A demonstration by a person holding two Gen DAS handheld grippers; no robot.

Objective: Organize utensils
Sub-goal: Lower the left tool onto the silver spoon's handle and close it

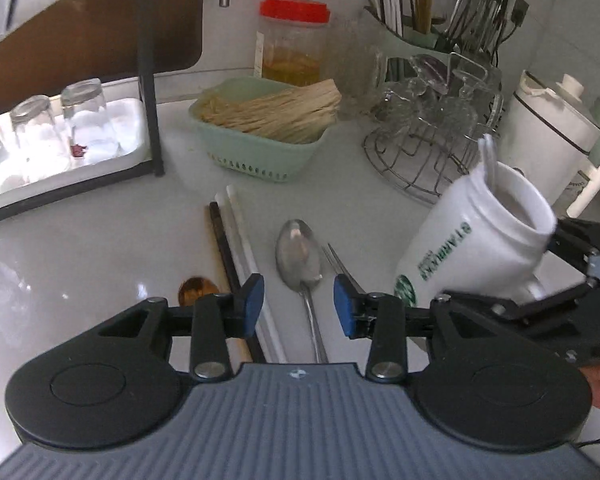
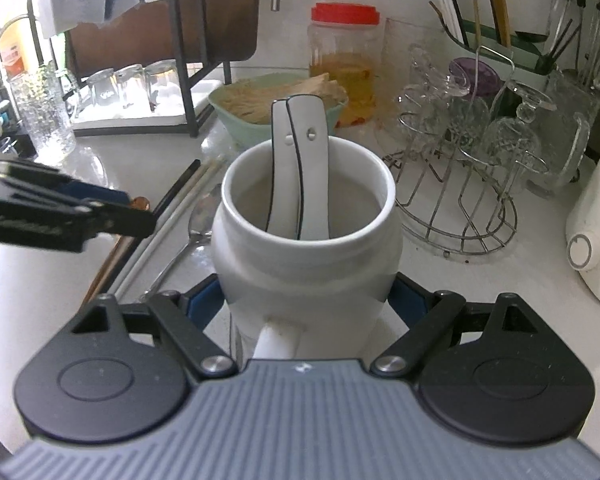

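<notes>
My right gripper (image 2: 306, 300) is shut on a white Starbucks mug (image 2: 306, 240) that holds two white ceramic spoons (image 2: 300, 148); in the left wrist view the mug (image 1: 472, 240) is tilted at the right. My left gripper (image 1: 299, 304) is open and empty, hovering just above a metal spoon (image 1: 299, 250) on the white counter. A metal fork (image 1: 342, 266) lies right of the spoon. Dark and white chopsticks (image 1: 236, 248) lie to its left, with a wooden spoon (image 1: 196, 290) beside them. The left gripper also shows in the right wrist view (image 2: 112, 208).
A green basket of straw sticks (image 1: 260, 128) and a red-lidded jar (image 1: 294, 40) stand behind. A wire rack of glasses (image 1: 432, 120), a utensil holder (image 1: 420, 20) and a white kettle (image 1: 552, 132) are at the right. A tray of upturned glasses (image 1: 60, 132) stands left.
</notes>
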